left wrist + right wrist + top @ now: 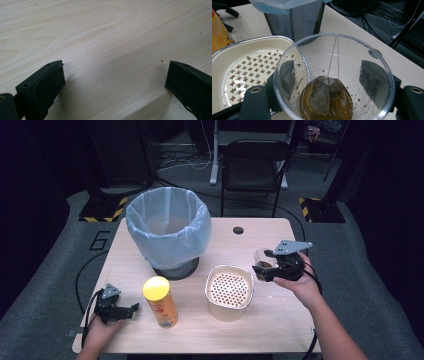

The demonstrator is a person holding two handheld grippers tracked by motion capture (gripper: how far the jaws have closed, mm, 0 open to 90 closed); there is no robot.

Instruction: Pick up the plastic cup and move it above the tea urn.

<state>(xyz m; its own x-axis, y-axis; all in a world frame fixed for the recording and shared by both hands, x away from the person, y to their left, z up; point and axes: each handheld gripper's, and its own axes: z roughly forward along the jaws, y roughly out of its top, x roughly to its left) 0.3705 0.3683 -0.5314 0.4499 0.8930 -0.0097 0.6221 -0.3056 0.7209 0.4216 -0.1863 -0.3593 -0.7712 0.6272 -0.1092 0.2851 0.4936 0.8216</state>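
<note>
The right gripper [267,266] sits over the table's [260,322] right side with a clear plastic cup [332,77] between its jaws, a wet tea bag [325,93] in the cup's bottom. Just left of it stands the cream perforated strainer basin [229,292], and behind that, to the left, the mesh wastebasket lined with a pale blue bag [168,227]. Down at the near left edge, the left gripper [131,309] rests low with the yellow-lidded cylindrical canister [160,301] just to its right.

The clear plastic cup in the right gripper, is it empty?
No, the cup held between the right gripper's jaws has a wet tea bag and some brown liquid at its bottom.
</note>
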